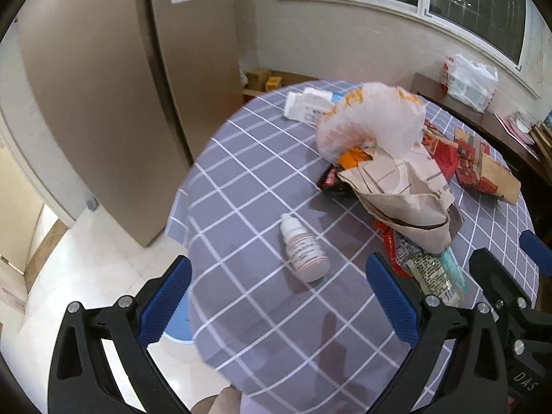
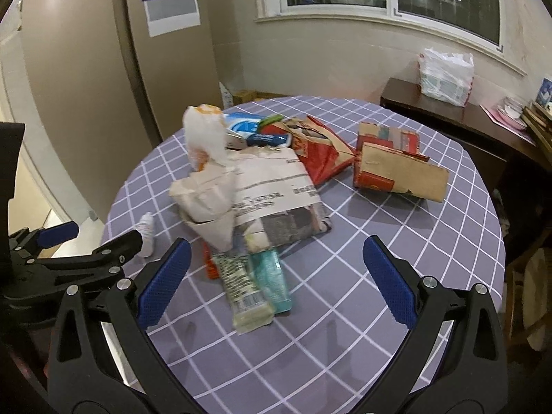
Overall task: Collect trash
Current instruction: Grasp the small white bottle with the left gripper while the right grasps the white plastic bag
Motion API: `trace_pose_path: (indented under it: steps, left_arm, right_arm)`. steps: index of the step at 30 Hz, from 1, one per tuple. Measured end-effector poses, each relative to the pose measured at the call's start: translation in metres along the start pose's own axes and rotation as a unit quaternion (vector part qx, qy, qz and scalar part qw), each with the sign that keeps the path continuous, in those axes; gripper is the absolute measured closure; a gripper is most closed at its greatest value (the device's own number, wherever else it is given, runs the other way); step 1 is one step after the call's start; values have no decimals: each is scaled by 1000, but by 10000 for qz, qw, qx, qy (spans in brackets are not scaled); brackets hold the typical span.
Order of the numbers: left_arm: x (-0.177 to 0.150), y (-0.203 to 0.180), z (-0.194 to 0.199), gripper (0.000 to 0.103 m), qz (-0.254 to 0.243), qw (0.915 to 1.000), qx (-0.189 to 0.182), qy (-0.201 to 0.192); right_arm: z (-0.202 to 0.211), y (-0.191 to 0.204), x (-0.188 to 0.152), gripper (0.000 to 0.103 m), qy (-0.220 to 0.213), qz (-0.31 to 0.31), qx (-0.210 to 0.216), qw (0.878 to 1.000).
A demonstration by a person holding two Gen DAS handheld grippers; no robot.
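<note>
A pile of trash lies on a round table with a purple checked cloth (image 1: 241, 186) (image 2: 396, 241). A small white bottle (image 1: 303, 248) (image 2: 147, 231) lies on its side just ahead of my open, empty left gripper (image 1: 276, 300). The pile holds a white plastic bag (image 1: 372, 117) (image 2: 205, 138), a crumpled brown paper bag (image 1: 403, 193) (image 2: 248, 189), red wrappers (image 2: 324, 151) and a flattened carton (image 2: 400, 169). Snack wrappers (image 2: 255, 286) (image 1: 431, 269) lie in front of my open, empty right gripper (image 2: 276, 279).
A white box (image 1: 307, 103) lies at the table's far edge. A dark sideboard (image 2: 448, 117) with a plastic bag (image 2: 445, 76) stands at the right under the window. A tall beige refrigerator (image 1: 103, 103) stands left. A blue stool (image 1: 179, 321) is below the table edge.
</note>
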State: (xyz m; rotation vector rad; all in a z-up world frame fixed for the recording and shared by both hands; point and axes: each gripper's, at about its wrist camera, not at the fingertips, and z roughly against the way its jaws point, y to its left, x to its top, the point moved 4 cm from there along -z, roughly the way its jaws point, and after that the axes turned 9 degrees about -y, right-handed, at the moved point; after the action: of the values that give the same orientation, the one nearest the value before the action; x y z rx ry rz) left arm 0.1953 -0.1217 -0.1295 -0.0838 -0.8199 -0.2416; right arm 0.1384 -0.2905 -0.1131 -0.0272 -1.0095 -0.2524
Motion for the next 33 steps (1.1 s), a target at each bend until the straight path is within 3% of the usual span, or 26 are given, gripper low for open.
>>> trace_pose_path:
  steps: [4, 5, 8, 9, 11, 25, 33]
  left_arm:
    - [1, -8, -15, 5, -93, 9999, -57, 76]
    - [1, -8, -16, 11, -110, 9999, -68, 88]
    - [0, -11, -24, 40, -192, 9995, -64, 248]
    - [-1, -10, -27, 60, -212, 9993, -74, 301]
    - [-3, -10, -33, 79, -245, 9985, -122, 471]
    - [33, 38, -20, 79, 129, 9998, 80, -159]
    - [59, 70, -29, 79, 340, 9986, 162, -361]
  right_arm:
    - [-11, -5, 0, 5, 118, -11, -61, 9999]
    - [-13, -5, 0, 5, 141, -3, -75, 9999]
    - [-19, -5, 1, 5, 205, 28, -94, 9997]
    - [-21, -4, 2, 5, 207, 46, -88, 9997]
    - [-23, -2, 5, 5, 186, 92, -68, 9998]
    - [-53, 41, 65, 5, -153, 400, 525, 9977]
    - [-102, 65, 83, 5, 177, 275, 631, 9975]
